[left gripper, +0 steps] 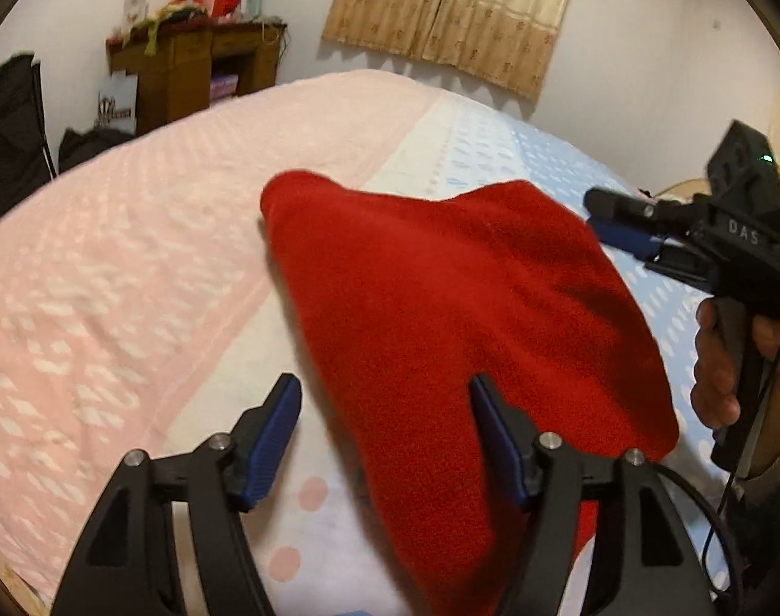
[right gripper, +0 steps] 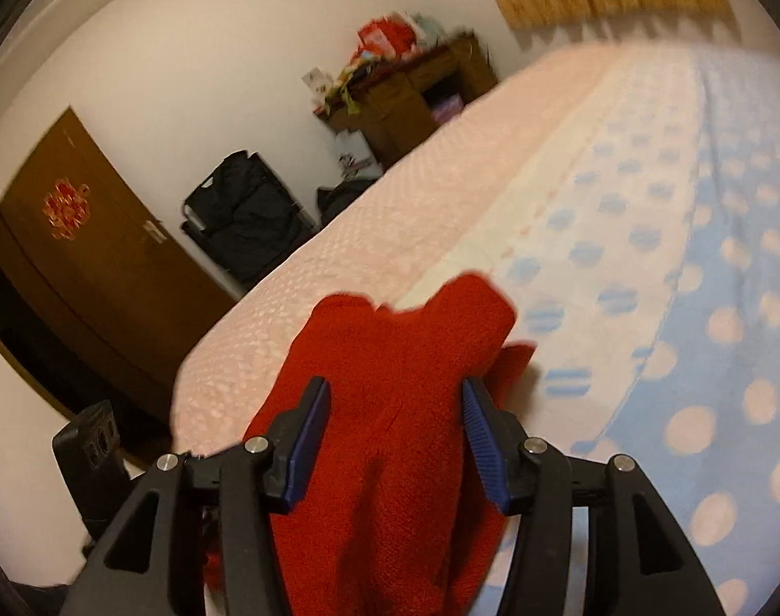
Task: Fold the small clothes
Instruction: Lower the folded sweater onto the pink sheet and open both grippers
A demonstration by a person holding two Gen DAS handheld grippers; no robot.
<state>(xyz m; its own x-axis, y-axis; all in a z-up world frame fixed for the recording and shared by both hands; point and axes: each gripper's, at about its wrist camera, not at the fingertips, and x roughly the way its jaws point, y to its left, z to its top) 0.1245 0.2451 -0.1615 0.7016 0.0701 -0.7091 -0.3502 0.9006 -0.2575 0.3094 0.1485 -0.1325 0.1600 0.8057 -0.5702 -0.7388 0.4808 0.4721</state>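
A red fleece garment [left gripper: 456, 308] lies bunched on the bed; it also fills the lower middle of the right wrist view [right gripper: 400, 410]. My left gripper [left gripper: 385, 410] is open just above the garment's near left edge, with the cloth under its right finger. My right gripper [right gripper: 395, 426] is open with the red cloth lying between and below its fingers; I cannot tell if it touches. In the left wrist view the right gripper [left gripper: 610, 220] shows at the garment's right edge, held by a hand [left gripper: 718, 374].
The bed has a pink patterned cover [left gripper: 108, 267] on the left and a blue dotted sheet [right gripper: 698, 308] on the right. A wooden cabinet [left gripper: 195, 72] with clutter stands by the far wall. A dark folding chair [right gripper: 246, 215] and brown door [right gripper: 82, 246] are beyond the bed.
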